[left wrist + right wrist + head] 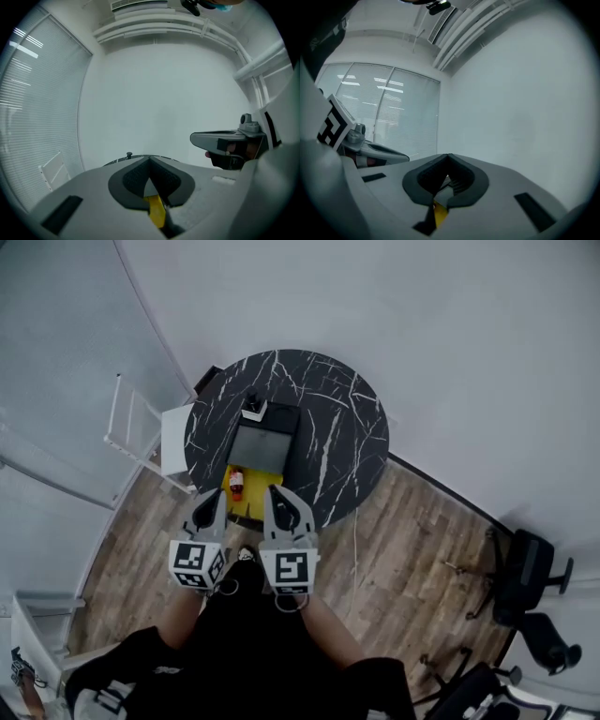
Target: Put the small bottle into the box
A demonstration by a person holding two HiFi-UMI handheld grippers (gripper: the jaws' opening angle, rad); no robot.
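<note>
Both grippers closed and empty; the small bottle lies outside the box.

Head view: the small bottle (236,483) lies on a yellow sheet (251,478) on the round tabletop (347,427), just in front of the open box (292,442). The left gripper (216,501) and right gripper (276,495) hover at the near edge. Left gripper view: the jaws are pressed together, with nothing between them. Right gripper view: the jaws likewise meet, pinching nothing.

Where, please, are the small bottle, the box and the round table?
small bottle (236,484): head view, its orange body.
box (260,448): head view, its bare grey inside.
round table (342,442): head view, bare marbled top.
</note>
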